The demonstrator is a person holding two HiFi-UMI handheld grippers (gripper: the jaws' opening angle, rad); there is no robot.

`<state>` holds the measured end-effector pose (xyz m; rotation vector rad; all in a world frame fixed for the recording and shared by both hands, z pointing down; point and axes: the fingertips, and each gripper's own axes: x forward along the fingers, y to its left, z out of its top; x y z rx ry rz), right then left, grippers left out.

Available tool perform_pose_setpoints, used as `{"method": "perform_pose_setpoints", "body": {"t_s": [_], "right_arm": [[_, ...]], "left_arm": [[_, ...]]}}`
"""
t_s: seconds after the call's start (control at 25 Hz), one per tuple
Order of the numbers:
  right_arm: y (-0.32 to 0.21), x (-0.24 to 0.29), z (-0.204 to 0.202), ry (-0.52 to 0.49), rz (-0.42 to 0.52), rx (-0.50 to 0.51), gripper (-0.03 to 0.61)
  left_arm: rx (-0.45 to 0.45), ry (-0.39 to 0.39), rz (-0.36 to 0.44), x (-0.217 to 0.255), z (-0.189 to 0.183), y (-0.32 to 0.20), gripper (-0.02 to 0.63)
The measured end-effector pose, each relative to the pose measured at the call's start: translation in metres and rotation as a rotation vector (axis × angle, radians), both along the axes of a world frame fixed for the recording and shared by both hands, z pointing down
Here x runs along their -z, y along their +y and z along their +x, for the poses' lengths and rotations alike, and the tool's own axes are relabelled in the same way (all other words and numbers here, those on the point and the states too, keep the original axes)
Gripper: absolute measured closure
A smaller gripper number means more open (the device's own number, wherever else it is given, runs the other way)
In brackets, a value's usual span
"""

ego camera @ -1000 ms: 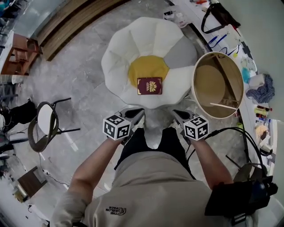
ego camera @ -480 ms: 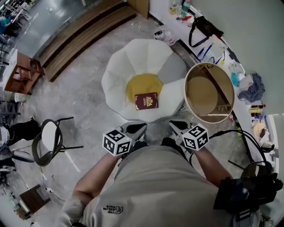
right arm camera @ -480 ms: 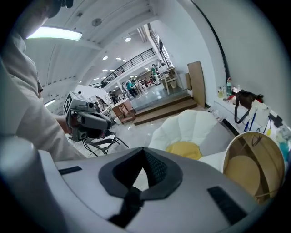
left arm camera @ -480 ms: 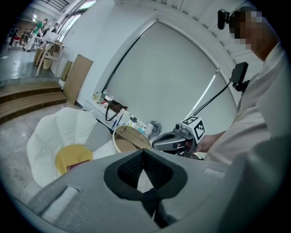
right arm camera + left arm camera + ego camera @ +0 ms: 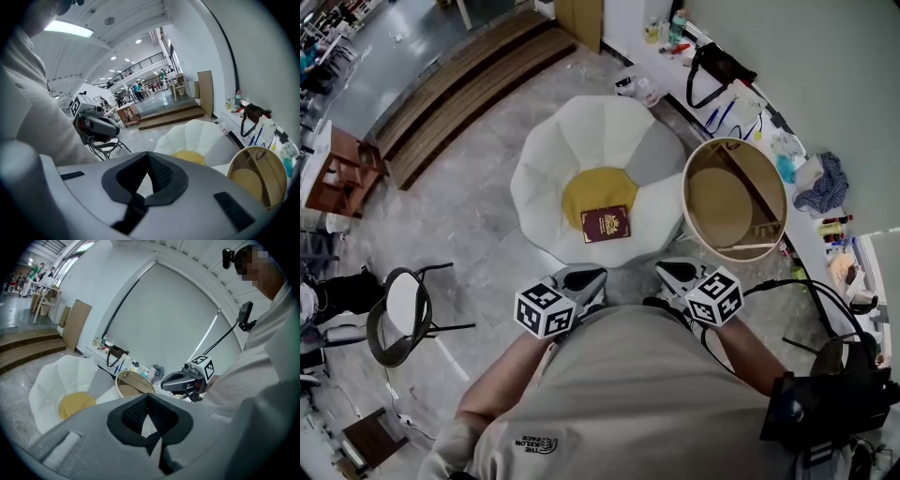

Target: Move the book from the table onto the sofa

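— Maroon book (image 5: 606, 224) lies flat on the sofa's (image 5: 581, 131) yellow middle. Left tongs (image 5: 596, 275) and right tongs (image 5: 662, 268) are pressed together, empty.
— A knee bumping the sofa might slide it off, I'd judge.

Count: maroon book (image 5: 606, 224) x1, flower-shaped sofa (image 5: 546, 176) x1, round worktop (image 5: 718, 202) x1, blk chair (image 5: 401, 304) x1, grippers x2: L gripper (image 5: 594, 275), R gripper (image 5: 664, 269).

Grey marble floor (image 5: 478, 216) (wooden steps (image 5: 459, 84) beyond), black chair (image 5: 400, 305).
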<state>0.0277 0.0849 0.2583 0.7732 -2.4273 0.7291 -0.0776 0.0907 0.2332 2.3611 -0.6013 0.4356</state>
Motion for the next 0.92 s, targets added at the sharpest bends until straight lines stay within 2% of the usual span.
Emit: {"method": "perform_pose_setpoints", "body": {"t_s": [0.92], "right_arm": [[0.003, 0.005, -0.029, 0.03, 0.016, -0.002, 0.566]], "left_arm": [[-0.063, 0.015, -0.003, -0.013, -0.021, -0.01, 0.606]]}}
